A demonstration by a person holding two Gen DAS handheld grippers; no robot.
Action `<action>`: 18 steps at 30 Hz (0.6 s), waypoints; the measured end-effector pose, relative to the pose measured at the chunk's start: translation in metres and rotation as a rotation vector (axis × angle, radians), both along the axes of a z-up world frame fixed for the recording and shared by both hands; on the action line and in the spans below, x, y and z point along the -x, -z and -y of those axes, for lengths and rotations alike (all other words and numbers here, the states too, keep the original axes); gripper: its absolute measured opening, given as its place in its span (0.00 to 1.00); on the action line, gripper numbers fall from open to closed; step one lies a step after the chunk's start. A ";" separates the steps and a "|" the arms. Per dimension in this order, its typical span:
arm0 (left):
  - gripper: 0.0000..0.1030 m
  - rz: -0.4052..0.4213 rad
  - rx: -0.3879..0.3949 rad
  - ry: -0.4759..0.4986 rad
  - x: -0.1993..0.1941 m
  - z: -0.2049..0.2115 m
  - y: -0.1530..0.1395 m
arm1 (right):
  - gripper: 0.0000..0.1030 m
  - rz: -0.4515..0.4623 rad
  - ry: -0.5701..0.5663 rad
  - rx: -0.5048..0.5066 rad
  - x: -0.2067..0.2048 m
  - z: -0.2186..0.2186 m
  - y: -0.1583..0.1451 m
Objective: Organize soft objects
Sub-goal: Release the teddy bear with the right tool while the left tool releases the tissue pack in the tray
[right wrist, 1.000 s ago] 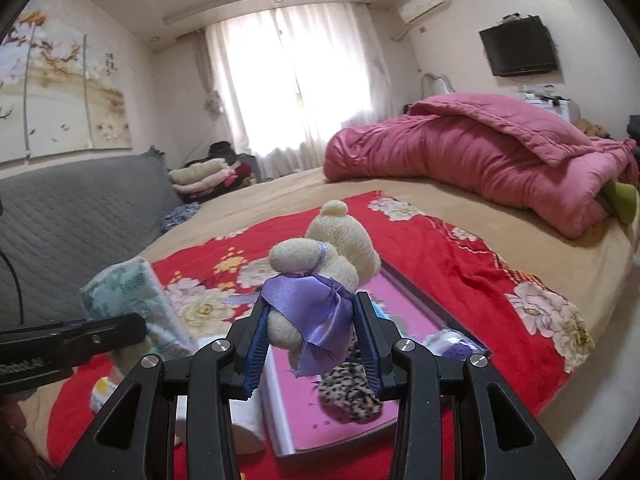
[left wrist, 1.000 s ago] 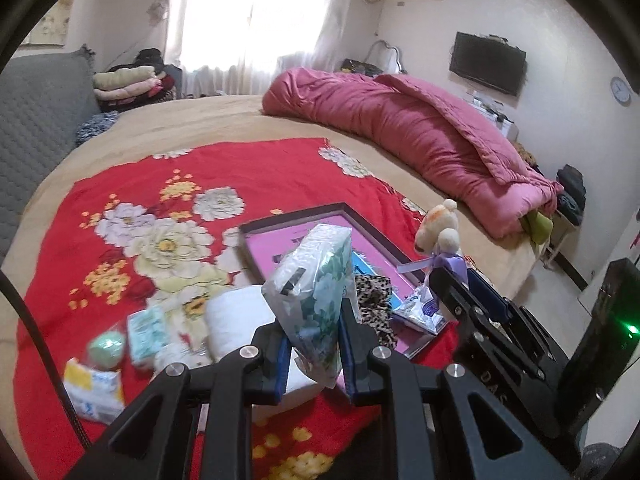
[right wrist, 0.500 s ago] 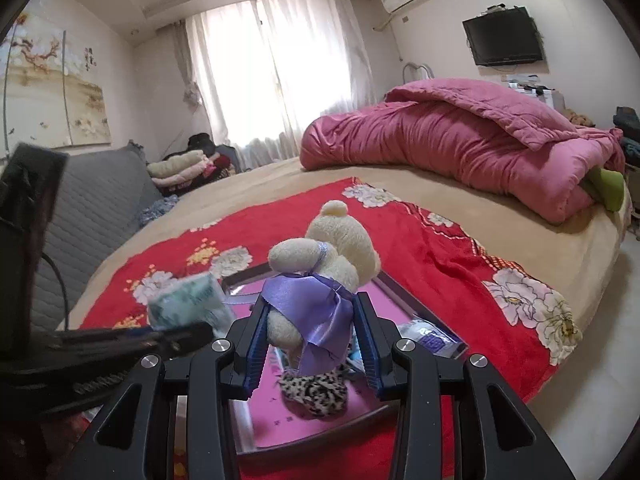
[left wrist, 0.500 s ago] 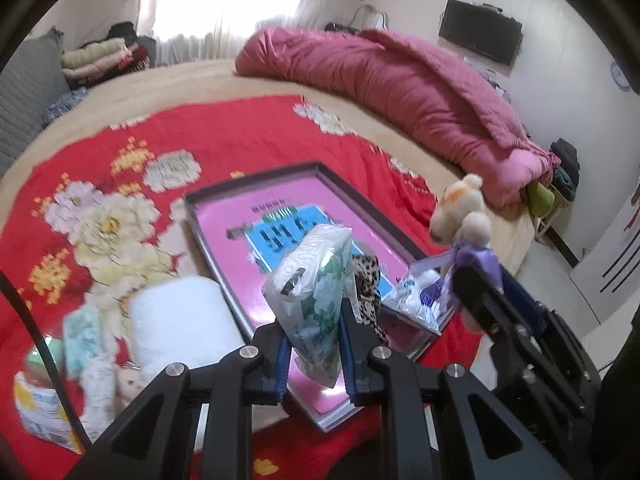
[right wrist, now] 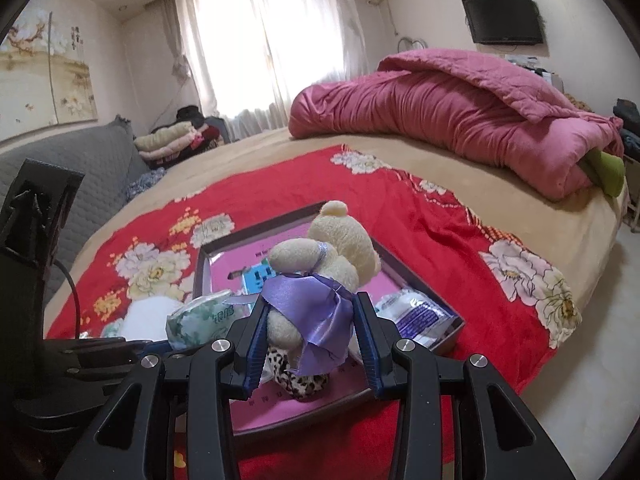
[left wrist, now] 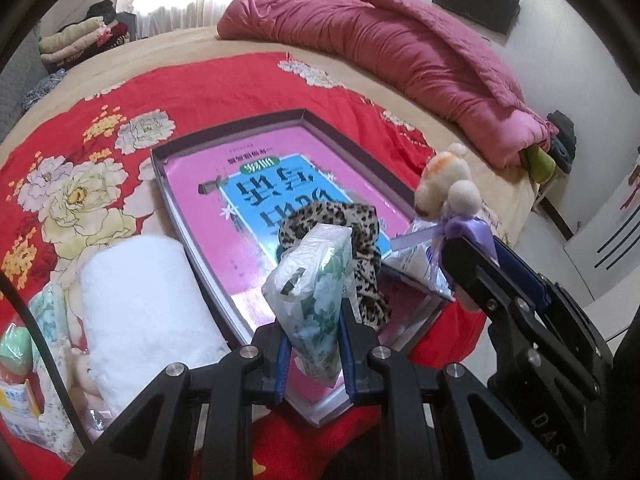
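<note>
Bedroom scene, two handheld grippers over a bed. Left gripper (left wrist: 314,346) closed on a floral tissue pack (left wrist: 316,292), fingers pinching its lower half, pack upright and raised above the near end of a shallow tray (left wrist: 188,152). Right gripper (right wrist: 312,340) closed on a cream teddy (right wrist: 324,248) with a purple ribbon, held just above the same tray.

Tray pink inside with a blue printed panel, dark rim, lying on a red floral blanket (left wrist: 224,80). Already inside: a leopard scrunchie (left wrist: 360,240) near the front and a white-and-purple packet (right wrist: 416,312) in the right corner.

Step in hand, by the look of it: carrying both soft things to the tray for placing. Next move likely calls for lowering each onto bare pink floor, clear of the scrunchie and packet, then opening the fingers; teddy and pack close together, so some risk of the grippers crowding each other.

Still outside the tray, to its left on the blanket: a rolled white towel (left wrist: 136,300), more small packs and a little doll, partly hidden.

Beyond: tan bedspread, a heaped pink quilt (right wrist: 460,120), grey headboard, bright curtained window, wall television, folded clothes in the corner.
</note>
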State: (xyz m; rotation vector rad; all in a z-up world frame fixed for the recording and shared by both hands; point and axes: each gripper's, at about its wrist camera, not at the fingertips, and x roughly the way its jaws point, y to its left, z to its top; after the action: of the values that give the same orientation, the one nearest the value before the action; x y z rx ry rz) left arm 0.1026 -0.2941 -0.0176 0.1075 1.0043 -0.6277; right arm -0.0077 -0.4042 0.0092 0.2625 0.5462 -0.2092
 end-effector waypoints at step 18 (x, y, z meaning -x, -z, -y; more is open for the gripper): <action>0.21 -0.052 -0.062 0.034 -0.001 -0.002 0.009 | 0.41 -0.177 -0.072 -0.052 -0.028 0.005 0.033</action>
State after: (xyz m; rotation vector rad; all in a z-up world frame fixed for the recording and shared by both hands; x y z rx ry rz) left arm 0.1037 -0.2922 -0.0266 0.1635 1.0739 -0.6332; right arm 0.0204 -0.4090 -0.0241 0.2759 0.7358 -0.1489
